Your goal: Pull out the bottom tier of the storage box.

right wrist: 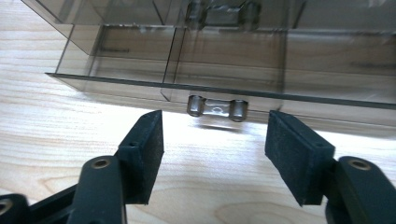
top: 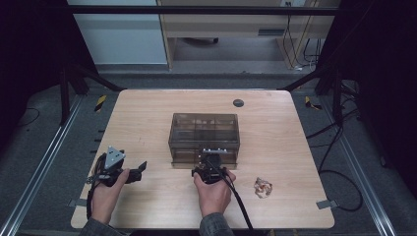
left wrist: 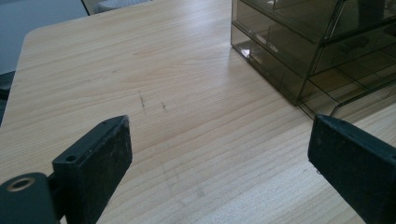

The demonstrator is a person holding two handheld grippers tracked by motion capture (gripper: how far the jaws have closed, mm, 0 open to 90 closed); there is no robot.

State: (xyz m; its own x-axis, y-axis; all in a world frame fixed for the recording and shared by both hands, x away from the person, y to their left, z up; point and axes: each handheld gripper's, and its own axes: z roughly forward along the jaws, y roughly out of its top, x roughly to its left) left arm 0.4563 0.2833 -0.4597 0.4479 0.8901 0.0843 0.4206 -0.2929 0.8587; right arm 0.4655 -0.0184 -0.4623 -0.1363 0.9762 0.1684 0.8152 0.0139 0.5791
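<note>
Black jaws of your right gripper (right wrist: 215, 151) are standing well apart with nothing between them, just short of the clear handle (right wrist: 217, 108) on the bottom drawer (right wrist: 233, 88) of the smoked acrylic organizer (top: 204, 133) at mid-table. Judging by this, you are lining up on that handle: keep it centred and level before closing. Your left gripper (left wrist: 217, 161) is waiting wide open and empty over bare table (left wrist: 154, 70).

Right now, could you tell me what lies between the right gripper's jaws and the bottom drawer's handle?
Only bare wooden table: in the right gripper view the right gripper stands open just short of the clear drawer handle, touching nothing.
</note>
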